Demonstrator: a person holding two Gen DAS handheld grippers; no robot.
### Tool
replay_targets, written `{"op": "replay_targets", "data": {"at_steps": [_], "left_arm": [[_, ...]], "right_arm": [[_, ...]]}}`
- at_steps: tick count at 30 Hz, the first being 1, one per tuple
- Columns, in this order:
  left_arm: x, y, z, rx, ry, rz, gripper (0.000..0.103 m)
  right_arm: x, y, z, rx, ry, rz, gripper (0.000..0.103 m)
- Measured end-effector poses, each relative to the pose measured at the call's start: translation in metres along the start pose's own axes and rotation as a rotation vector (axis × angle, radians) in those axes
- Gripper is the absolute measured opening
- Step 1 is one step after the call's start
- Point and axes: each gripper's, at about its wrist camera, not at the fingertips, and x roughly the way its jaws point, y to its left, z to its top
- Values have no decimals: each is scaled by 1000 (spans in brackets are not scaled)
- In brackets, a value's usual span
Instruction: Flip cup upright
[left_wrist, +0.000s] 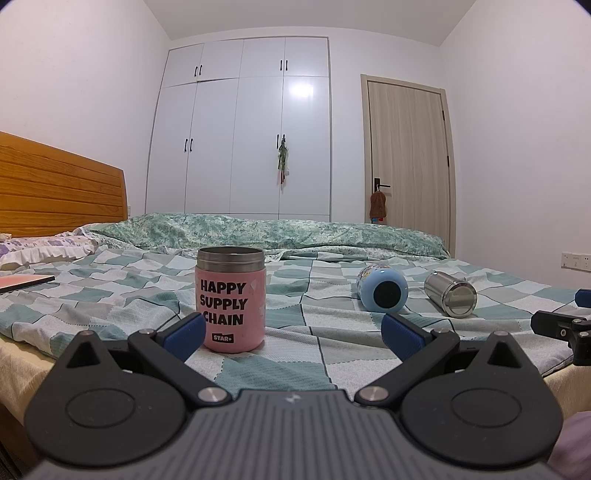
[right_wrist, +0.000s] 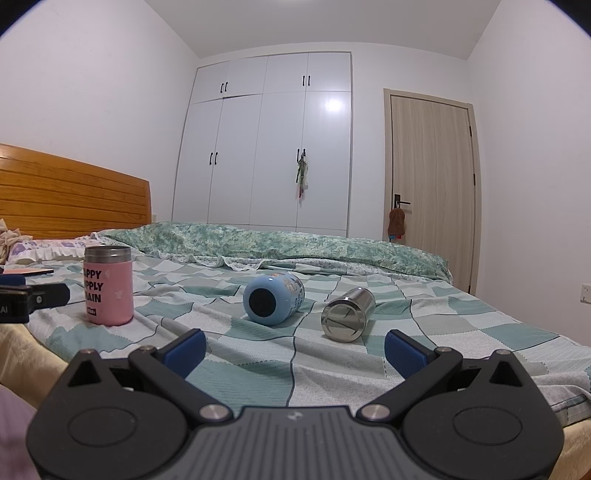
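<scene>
The upright pink cup (left_wrist: 231, 301) reads "HAPPY SUPPLY CHAIN" in black capitals, with a small black "STAR+" tag below; the blue bottle's (right_wrist: 274, 298) print is illegible.

Left wrist view: low over near bed (left_wrist: 295, 373) edge, facing across mattress toward wardrobe (left_wrist: 240, 129) at 12 o'clock, door (left_wrist: 406, 147) at 1 o'clock. Pink cup (left_wrist: 231, 299) close, just ahead.

Right wrist view: same low height, parallel heading, apparently set further right; pink cup (right_wrist: 108, 285) off at 10 o'clock, blue cup (right_wrist: 273, 298) and steel cup (right_wrist: 347, 314) near 12 o'clock.

Shared by 2 views: bed, 3 cups, wardrobe, door, headboard (left_wrist: 59, 184).
</scene>
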Motion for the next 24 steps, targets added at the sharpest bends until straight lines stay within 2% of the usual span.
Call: {"op": "replay_targets", "data": {"at_steps": [24], "left_arm": [[1,0,0,2,6,7,103]], "right_arm": [[1,1,1,0,2,1,103]]}}
